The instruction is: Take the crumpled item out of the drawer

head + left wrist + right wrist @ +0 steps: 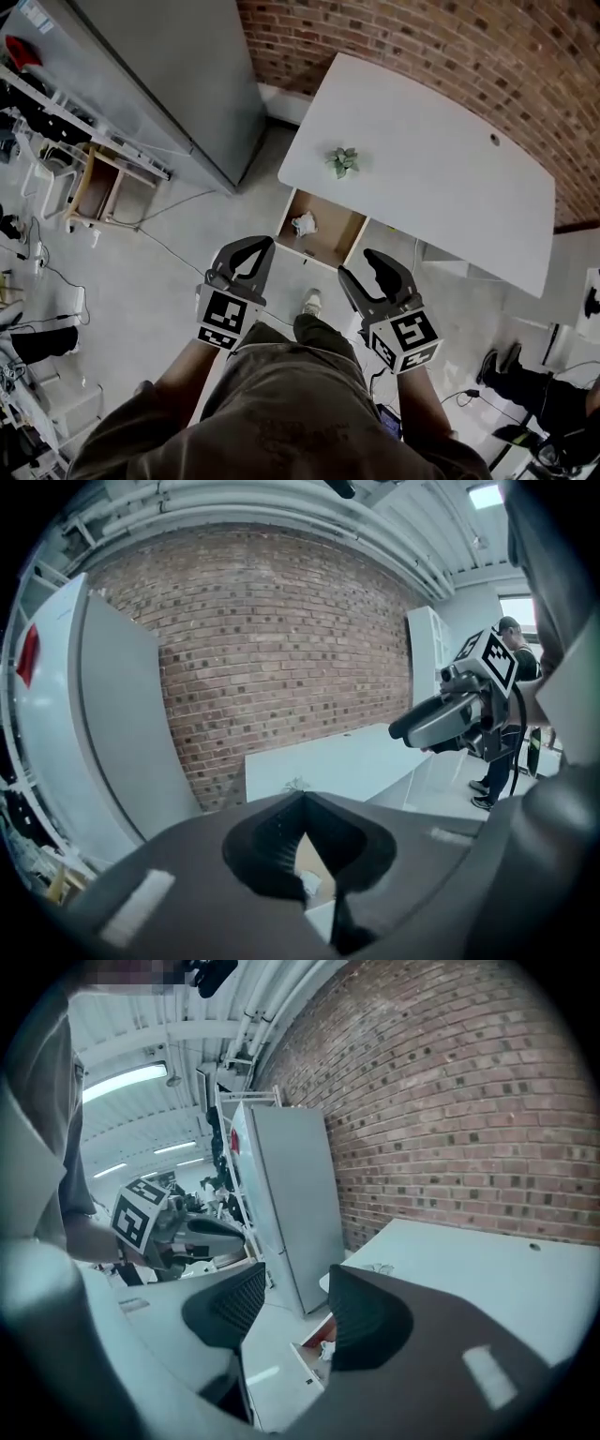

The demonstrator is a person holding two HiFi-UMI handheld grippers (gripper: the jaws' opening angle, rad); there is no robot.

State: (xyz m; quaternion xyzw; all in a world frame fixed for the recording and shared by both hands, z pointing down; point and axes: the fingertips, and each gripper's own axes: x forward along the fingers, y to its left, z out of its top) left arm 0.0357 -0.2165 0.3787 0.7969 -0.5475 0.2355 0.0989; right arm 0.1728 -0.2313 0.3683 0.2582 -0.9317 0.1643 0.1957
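Note:
A crumpled white item (304,223) lies in the left part of an open wooden drawer (349,236) under the white table (422,178). Both grippers hang above the floor, short of the drawer's front. My left gripper (265,244) is shut with nothing in it; its tips meet in the left gripper view (302,797), and the crumpled item (307,885) shows through the gap below them. My right gripper (358,262) stands open and empty, its jaws apart in the right gripper view (298,1283). There the crumpled item (327,1348) peeks out beside the right jaw.
A small green plant (343,161) sits on the tabletop. A tall grey cabinet (178,75) stands left of the table, and a brick wall (422,37) runs behind it. Shelving and cables (94,187) crowd the floor at left. Another person's legs (525,380) are at right.

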